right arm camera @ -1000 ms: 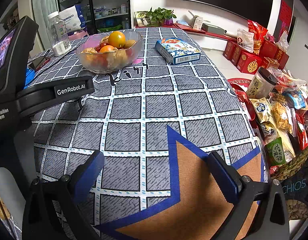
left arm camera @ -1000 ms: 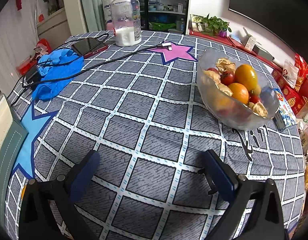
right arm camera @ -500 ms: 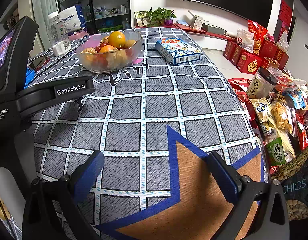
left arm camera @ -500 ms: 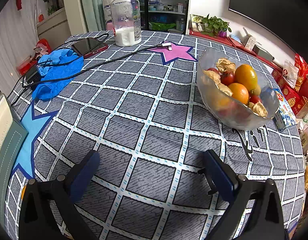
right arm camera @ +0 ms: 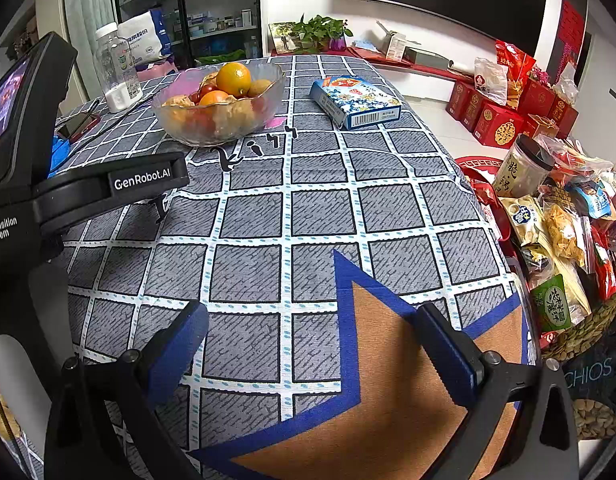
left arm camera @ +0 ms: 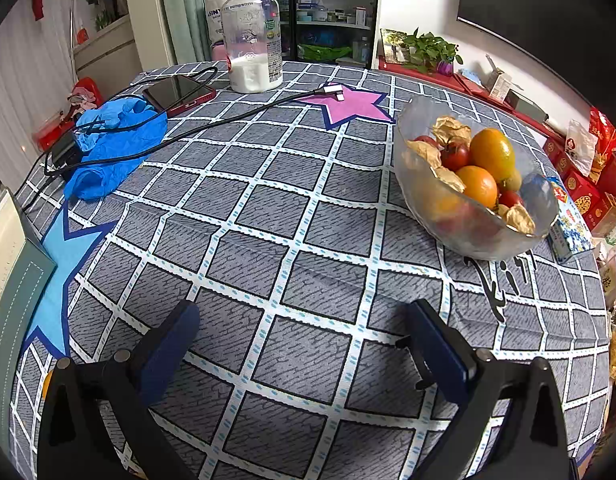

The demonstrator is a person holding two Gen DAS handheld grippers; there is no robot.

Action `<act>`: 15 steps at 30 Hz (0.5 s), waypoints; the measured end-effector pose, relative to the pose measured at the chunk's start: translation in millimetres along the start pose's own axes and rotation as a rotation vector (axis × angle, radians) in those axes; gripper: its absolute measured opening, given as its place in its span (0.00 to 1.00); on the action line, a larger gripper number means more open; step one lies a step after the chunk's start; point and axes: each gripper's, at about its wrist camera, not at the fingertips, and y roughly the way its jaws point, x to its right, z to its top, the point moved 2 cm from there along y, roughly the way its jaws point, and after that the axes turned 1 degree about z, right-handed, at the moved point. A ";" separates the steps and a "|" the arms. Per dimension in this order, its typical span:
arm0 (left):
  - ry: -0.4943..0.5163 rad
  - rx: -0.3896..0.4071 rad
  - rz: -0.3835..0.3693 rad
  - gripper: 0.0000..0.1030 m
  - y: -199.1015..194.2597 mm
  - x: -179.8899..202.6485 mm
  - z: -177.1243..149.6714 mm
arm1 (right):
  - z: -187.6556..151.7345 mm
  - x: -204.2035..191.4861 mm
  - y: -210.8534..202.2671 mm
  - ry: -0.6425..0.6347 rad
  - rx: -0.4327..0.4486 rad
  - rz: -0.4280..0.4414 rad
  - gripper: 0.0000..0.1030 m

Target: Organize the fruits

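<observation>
A clear glass bowl (left arm camera: 426,204) (right arm camera: 268,74) holds oranges (left arm camera: 491,154) (right arm camera: 233,78), small red tomatoes (left arm camera: 455,156) and papery husked fruits (left arm camera: 450,130). It stands on the grey checked tablecloth (left arm camera: 244,208), to the right in the left wrist view and at the far left in the right wrist view. My left gripper (left arm camera: 302,322) hangs open over the near cloth, well short of the bowl, nothing between its fingers. My right gripper (right arm camera: 314,322) is open above the brown star patch, empty. The left device's black body (right arm camera: 108,184) fills the right wrist view's left side.
A plastic bottle (left arm camera: 252,32), a red phone (left arm camera: 178,92), a black cable and a blue cloth (left arm camera: 112,144) lie at the far left. A blue box (right arm camera: 354,100) sits beside the bowl. Snack bags and red boxes (right arm camera: 548,216) crowd the floor right of the table edge.
</observation>
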 end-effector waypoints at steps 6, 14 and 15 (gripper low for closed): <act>0.000 0.000 0.000 1.00 0.0 0.0 0.0 | 0.2 1.2 1.0 0.000 0.000 0.000 1.00; 0.000 0.000 0.000 1.00 -0.1 0.0 0.0 | 0.1 0.6 0.4 0.000 0.000 0.000 1.00; 0.000 0.000 0.000 1.00 -0.1 0.1 0.0 | 0.3 1.3 1.0 0.000 0.000 0.001 1.00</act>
